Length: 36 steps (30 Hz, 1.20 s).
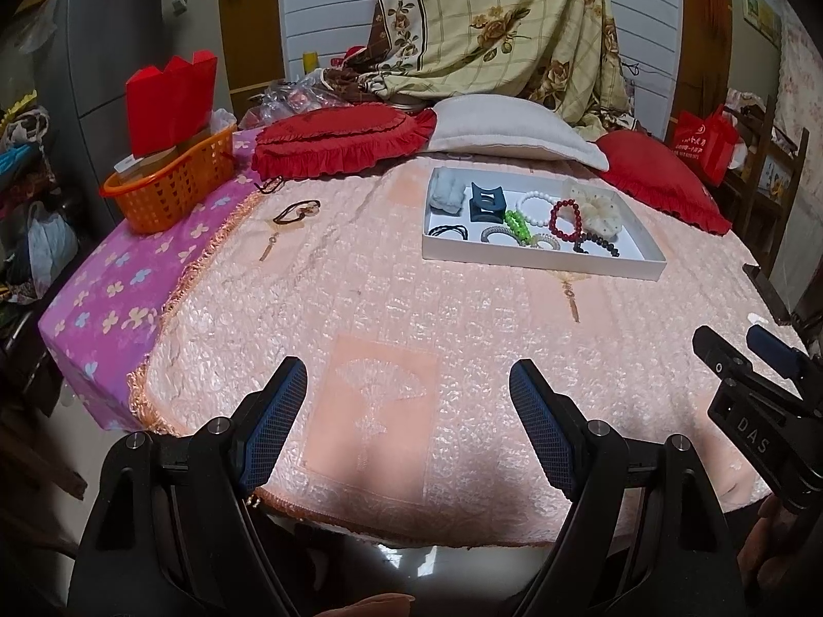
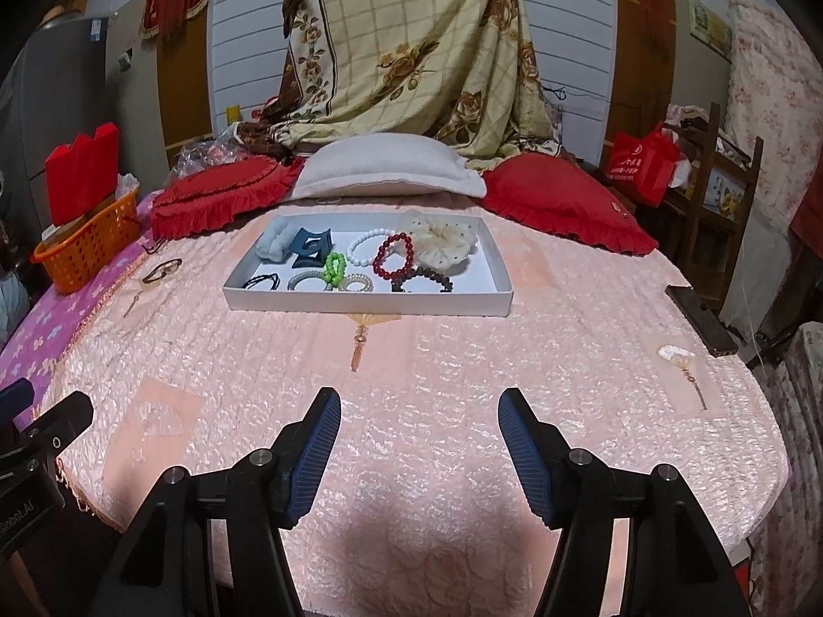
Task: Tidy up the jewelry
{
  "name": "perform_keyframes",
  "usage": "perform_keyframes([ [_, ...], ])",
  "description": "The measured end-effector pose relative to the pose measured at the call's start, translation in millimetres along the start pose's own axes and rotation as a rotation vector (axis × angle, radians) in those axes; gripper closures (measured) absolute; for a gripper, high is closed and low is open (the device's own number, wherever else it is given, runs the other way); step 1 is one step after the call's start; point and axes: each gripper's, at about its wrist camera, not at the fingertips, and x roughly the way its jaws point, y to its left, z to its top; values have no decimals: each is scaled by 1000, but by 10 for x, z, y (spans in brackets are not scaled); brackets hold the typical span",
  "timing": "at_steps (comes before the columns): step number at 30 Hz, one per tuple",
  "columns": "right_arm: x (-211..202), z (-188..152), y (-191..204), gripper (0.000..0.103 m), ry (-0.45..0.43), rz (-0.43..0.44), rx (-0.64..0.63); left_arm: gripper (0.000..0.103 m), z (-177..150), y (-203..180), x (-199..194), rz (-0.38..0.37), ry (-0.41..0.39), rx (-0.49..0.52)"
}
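Left gripper (image 1: pixel 406 411) jaws spread wide, empty; right gripper (image 2: pixel 419 442) likewise gaping, empty. Shallow white cardboard tray (image 2: pixel 370 306) of bracelets and hair ties sits well ahead of my right fingers. A loose thin brown loop (image 1: pixel 297 211) lies far ahead-left of the left gripper, outside the tray. I judge it light, limp, snag-prone on the quilt; pinch one strand, not the knot.

A pink bedspread (image 2: pixel 437 385) is spread over the bed, with a purple sheet (image 1: pixel 103 303) exposed at its left edge. An orange basket (image 1: pixel 170 190) holding a red box (image 1: pixel 170 97) is set on the sheet. Two red cushions (image 2: pixel 221 200) (image 2: pixel 560 200) flank a white pillow (image 2: pixel 386 167) below a floral quilt (image 2: pixel 411 51); a dark phone (image 2: pixel 702 319) is laid at the right edge.
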Motion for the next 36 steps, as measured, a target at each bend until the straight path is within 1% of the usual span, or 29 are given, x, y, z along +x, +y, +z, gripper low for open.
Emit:
perform_keyframes([
  [17,91,-53,49,41,37,-3,-10,22,-36,13,65,1,13,2],
  [36,258,-127,43,41,88,2,-1,22,-96,-27,210,-4,57,17],
])
